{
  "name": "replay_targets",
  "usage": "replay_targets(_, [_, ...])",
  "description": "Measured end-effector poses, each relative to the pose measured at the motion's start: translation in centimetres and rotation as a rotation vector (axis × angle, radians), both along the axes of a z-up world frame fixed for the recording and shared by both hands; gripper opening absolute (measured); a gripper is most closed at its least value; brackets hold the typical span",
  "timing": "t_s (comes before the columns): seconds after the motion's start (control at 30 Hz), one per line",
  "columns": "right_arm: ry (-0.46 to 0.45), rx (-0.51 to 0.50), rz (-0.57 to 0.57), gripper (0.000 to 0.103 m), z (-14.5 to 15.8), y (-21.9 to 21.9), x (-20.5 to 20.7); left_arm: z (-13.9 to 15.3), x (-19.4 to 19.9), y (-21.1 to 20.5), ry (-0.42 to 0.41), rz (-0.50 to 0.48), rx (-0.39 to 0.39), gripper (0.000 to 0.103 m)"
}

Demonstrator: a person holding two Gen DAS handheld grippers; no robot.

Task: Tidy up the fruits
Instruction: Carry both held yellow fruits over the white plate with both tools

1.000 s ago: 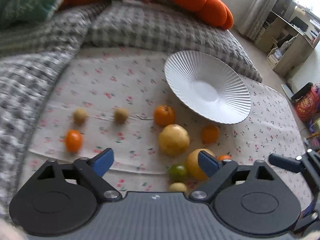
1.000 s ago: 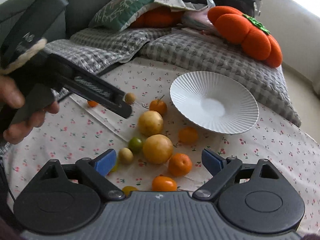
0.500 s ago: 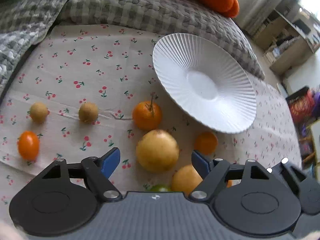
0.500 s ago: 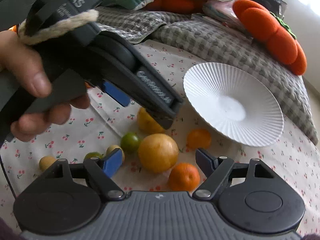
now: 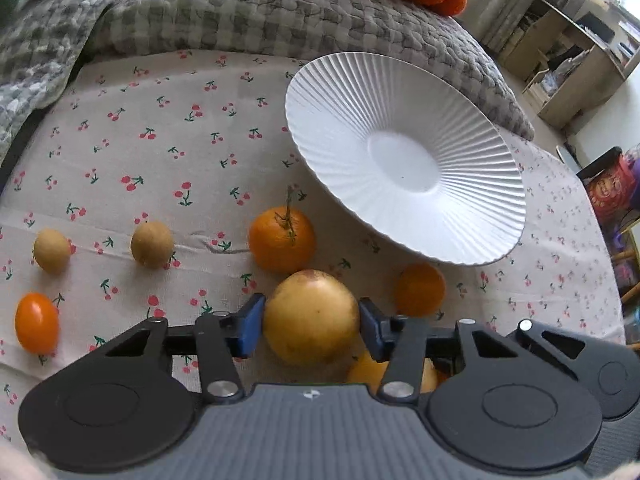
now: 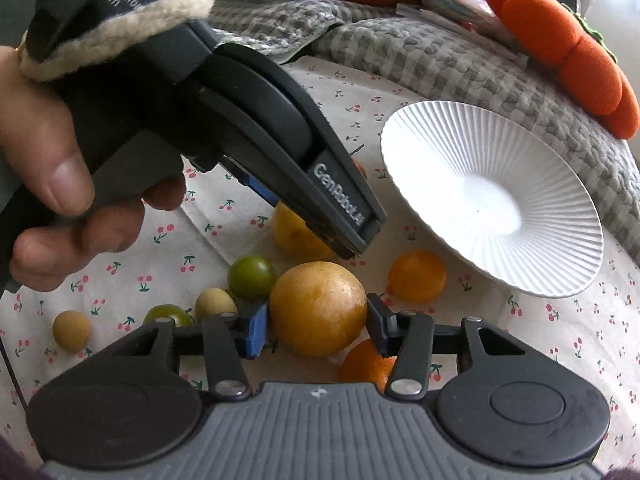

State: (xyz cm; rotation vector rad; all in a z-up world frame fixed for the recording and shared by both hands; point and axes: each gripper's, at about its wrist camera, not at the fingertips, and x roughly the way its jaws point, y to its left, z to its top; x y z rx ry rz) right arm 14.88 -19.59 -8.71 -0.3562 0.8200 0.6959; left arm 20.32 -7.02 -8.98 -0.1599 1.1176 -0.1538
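My left gripper (image 5: 311, 322) is shut on a large yellow fruit (image 5: 311, 316) that rests on the cherry-print cloth. My right gripper (image 6: 316, 326) is shut on a second large yellow-orange fruit (image 6: 318, 308). A white ribbed plate (image 5: 404, 152) lies empty beyond the fruits, and it also shows in the right wrist view (image 6: 492, 200). A stemmed orange (image 5: 282, 238) and a small orange (image 5: 420, 288) lie between the left gripper and the plate. The left gripper's body (image 6: 248, 120) crosses the right wrist view and hides part of the first yellow fruit.
Two small tan fruits (image 5: 152, 244) and an orange tomato (image 5: 37, 322) lie left. Green tomatoes (image 6: 252, 276), tan fruits (image 6: 72, 330) and an orange (image 6: 368, 364) surround the right gripper. Grey checked cushions (image 5: 280, 12) and an orange pumpkin pillow (image 6: 576, 40) border the back.
Both grippers moved forward and down onto the fruits and closed: the left on one large yellow fruit, the right on the other. The fruits and plate stayed in place.
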Motion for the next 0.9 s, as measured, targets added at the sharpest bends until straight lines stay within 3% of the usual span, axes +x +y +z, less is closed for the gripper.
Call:
replay_targets(0.33, [-0.004, 0.018, -0.005, 0.045, 0.9, -0.1, -0.6, 1.0, -0.4, -0.1, -0.012, -0.009, 0.002, 0.043])
replay_targets(0.6, [-0.066, 0.108, -0.021, 0.045, 4.6, -2.6, 0.2, 4.4, -0.4, 0.1, -0.069, -0.040, -0.001, 0.043])
replay_targets(0.8, [-0.111, 0.137, -0.184, 0.045, 6.5, -5.3, 4.2, 6.8, 1.6, 0.3, -0.206, 0.016, -0.064, 0.043])
replay_targets(0.9, [-0.116, 0.062, -0.258, 0.045, 5.4, -5.7, 7.0, 6.7, 3.8, -0.5, -0.227, 0.035, -0.077, 0.043])
